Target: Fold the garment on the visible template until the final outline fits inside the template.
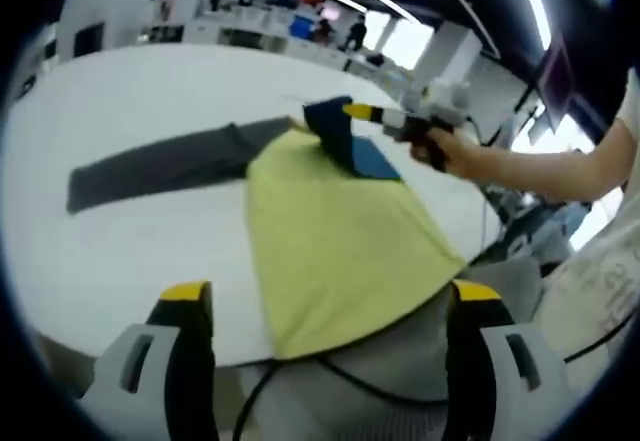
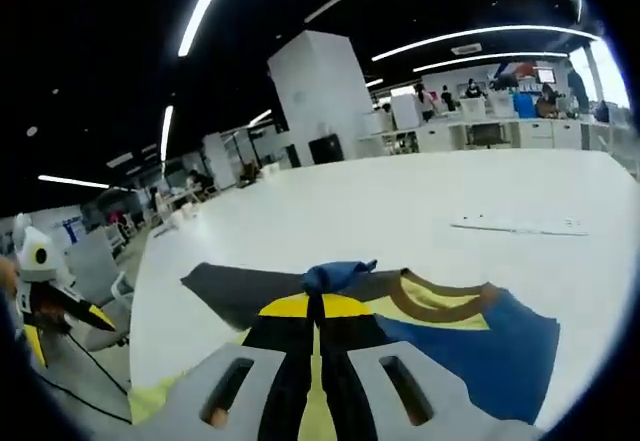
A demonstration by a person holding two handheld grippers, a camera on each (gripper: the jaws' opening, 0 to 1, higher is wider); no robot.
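On white table (image 1: 130, 91): garment (image 1: 340, 231) w/ edge in right gripper (image 2: 318, 306) jaws; left gripper (image 1: 330, 306) jaws wide.

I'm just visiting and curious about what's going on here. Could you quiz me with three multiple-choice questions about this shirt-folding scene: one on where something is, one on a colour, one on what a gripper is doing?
1. Where does the grey sleeve lie?
A. Flat on the white table
B. Hanging off the table's edge
C. Rolled up on a chair

2. What colour is the collar trim of the garment?
A. Red
B. Brown
C. White

3. What is the right gripper doing?
A. Hanging open above bare table
B. Resting on a keyboard
C. Shut on a bunched blue fold of the garment

Answers:
1. A: the sleeve stretches out across the tabletop beside the yellow body.
2. B: a brown band curves around the neck opening.
3. C: its jaws meet with blue fabric pinched at their tips.
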